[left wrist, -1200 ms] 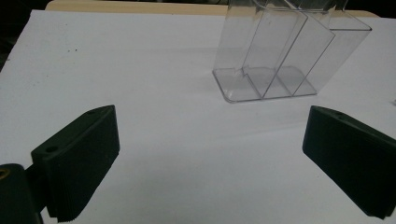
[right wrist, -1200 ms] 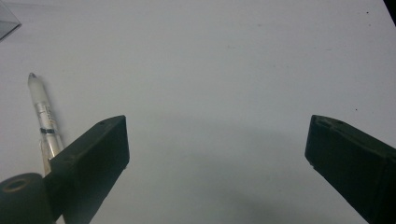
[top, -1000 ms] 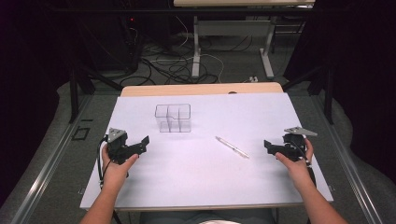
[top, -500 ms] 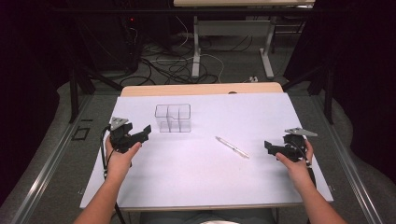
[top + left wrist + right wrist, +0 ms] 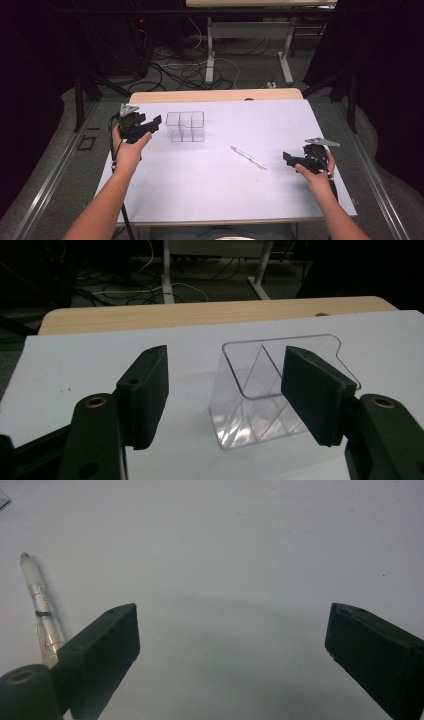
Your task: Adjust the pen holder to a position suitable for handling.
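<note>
A clear plastic organiser box [image 5: 185, 126] with inner dividers stands on the white table [image 5: 210, 190] at the back left. My left gripper [image 5: 152, 124] is open just left of it, jaws pointing at the box. In the left gripper view the box [image 5: 270, 390] sits ahead between the open jaws, not touched. A white pen [image 5: 248, 157] lies right of centre. My right gripper [image 5: 290, 159] rests open near the right edge, jaws pointing toward the pen. In the right gripper view the pen [image 5: 40, 610] lies beside the left jaw, outside the gap.
A wooden strip [image 5: 215, 95] of the tabletop shows behind the white sheet. Beyond it are table legs [image 5: 210, 50] and loose cables [image 5: 175, 70] on the floor. A metal rail [image 5: 50, 180] runs along the left side.
My left gripper has moved forward and to the right, from the table's left edge up to the clear box. The right gripper has stayed put.
</note>
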`<control>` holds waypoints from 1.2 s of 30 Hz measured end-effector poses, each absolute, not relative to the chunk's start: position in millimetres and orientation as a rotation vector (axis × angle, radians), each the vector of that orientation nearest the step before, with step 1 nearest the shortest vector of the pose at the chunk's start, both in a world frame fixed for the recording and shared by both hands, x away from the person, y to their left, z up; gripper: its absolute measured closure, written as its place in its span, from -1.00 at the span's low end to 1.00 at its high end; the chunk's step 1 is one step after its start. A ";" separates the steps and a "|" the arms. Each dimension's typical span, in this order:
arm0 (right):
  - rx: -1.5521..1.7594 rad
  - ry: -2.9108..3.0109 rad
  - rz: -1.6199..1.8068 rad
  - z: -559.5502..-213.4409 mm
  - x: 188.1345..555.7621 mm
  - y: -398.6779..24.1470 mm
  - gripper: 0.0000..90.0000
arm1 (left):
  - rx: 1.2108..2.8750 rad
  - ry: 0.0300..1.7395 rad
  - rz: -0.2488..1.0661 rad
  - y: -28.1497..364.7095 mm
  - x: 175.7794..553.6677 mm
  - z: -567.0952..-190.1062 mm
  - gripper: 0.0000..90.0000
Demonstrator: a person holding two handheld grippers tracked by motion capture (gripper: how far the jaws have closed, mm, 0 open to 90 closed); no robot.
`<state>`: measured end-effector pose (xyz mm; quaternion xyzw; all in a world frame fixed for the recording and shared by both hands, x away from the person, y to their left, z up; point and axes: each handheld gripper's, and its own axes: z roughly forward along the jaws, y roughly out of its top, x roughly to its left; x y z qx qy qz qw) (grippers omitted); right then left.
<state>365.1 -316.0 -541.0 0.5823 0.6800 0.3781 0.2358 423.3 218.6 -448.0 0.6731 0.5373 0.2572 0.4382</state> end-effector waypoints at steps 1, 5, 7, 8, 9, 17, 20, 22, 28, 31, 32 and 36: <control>1.599 1.868 1.032 -541.3 365.2 -315.9 -0.84 | 1.684 1.334 0.666 217.4 426.2 -447.3 -0.19; 1.609 1.873 1.030 -542.3 365.0 -315.5 -0.82 | 1.696 1.369 0.646 214.9 436.6 -444.9 -0.10; 1.605 1.875 1.030 -542.6 365.2 -315.9 -0.82 | 1.706 1.387 0.611 213.3 441.6 -444.8 -0.05; 1.606 1.875 1.030 -542.7 365.3 -315.9 -0.82 | 1.721 1.387 0.616 212.0 443.7 -444.6 -0.01; 1.610 1.872 1.029 -542.9 365.3 -315.7 -0.82 | 1.734 1.383 0.611 210.7 446.0 -444.3 0.03; 1.615 1.877 1.033 -544.0 365.5 -315.7 -0.81 | 1.792 1.404 0.594 206.8 462.4 -438.5 0.39; 1.616 1.879 1.032 -544.5 365.6 -315.8 -0.81 | 1.825 1.442 0.585 204.3 468.6 -436.5 0.53; 1.616 1.887 1.028 -544.8 365.6 -315.9 -0.80 | 1.823 1.447 0.587 203.3 469.9 -436.9 0.64; 1.619 1.887 1.027 -545.6 366.1 -315.5 -0.80 | 1.856 1.520 0.550 193.9 479.8 -444.5 0.91; 1.617 1.890 1.025 -546.0 366.5 -315.3 -0.79 | 1.860 1.544 0.516 191.8 483.7 -449.3 1.00; 1.615 1.893 1.025 -546.2 366.5 -315.4 -0.79 | 1.856 1.544 0.505 190.9 485.2 -451.4 1.00; 1.615 1.901 1.026 -547.1 367.1 -314.9 -0.79 | 1.871 1.564 0.479 188.5 488.4 -454.3 1.00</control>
